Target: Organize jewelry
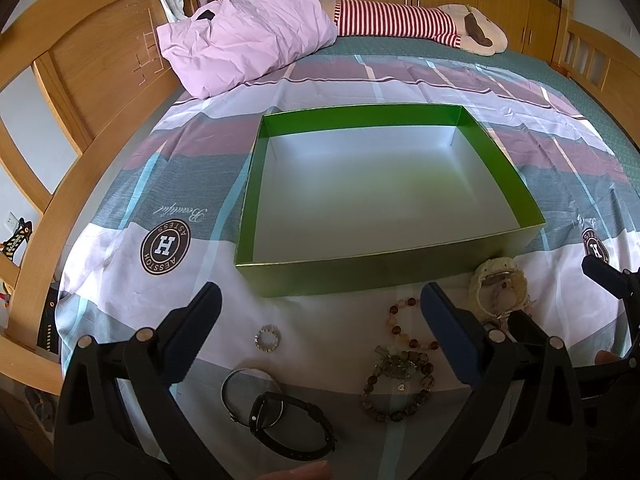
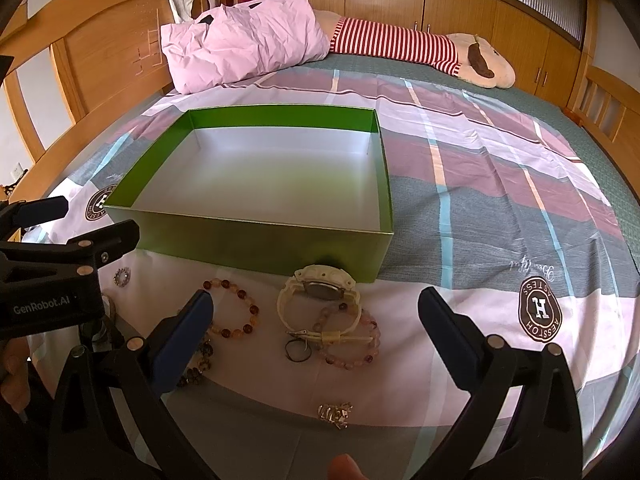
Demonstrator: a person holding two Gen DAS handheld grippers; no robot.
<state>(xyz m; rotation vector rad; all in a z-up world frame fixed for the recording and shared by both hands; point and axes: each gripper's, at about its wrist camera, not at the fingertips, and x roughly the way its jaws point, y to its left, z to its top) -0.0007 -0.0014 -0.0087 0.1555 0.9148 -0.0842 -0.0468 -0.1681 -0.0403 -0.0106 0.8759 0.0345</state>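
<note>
Both claws released, nothing grasped: right gripper (image 2: 316, 320) has cream watch (image 2: 318, 294) dead ahead by green box (image 2: 256, 236) near wall, nearer than left gripper (image 1: 320, 320).

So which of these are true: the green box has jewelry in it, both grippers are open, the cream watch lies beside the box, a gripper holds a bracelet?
1. The box already holds jewelry. False: it is empty.
2. The left gripper and right gripper are open. True.
3. The watch lies on the bed beside the box. True.
4. A gripper holds the amber bracelet. False: it lies loose on the bed.
</note>
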